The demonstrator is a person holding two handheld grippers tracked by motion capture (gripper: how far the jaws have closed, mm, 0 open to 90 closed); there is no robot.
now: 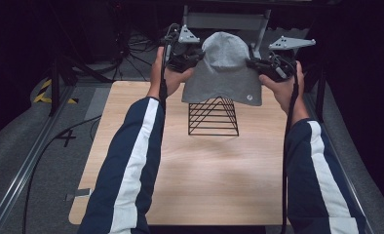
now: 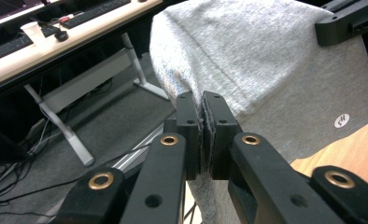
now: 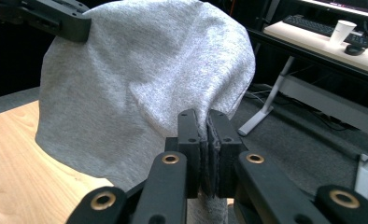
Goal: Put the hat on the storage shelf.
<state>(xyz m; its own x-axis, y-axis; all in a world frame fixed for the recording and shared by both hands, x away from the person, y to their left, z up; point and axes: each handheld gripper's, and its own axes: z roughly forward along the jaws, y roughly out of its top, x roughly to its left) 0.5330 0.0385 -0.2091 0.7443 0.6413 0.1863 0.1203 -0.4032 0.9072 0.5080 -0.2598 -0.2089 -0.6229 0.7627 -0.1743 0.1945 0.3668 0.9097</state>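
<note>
A grey beanie hangs in the air over the far part of the wooden counter, stretched between two grippers, its rounded crown up and its open hem down. The left gripper pinches the hat's left edge, its fingers pressed narrow with a fold of grey knit clamped between them; the right gripper does the same at the right edge, and in the right gripper view its fingers sit nearly together on the fabric. Under the hat stands a black wire rack, pyramid-shaped, with its base on the counter. The hem hangs across the rack's upper part and hides its top, so whether the cloth touches the wire there is hard to say from the high view. A small round white logo sits near the hem at its right corner. The person's left hand and right hand hold the grippers at the far end of the counter, with the blue-and-white sleeves running back to the near edge. Between the sleeves the near half of the counter is bare wood, and there is open board on either side of the rack out to the left and right edges. Beyond the far edge stands a grey metal frame against a dark background.
</note>
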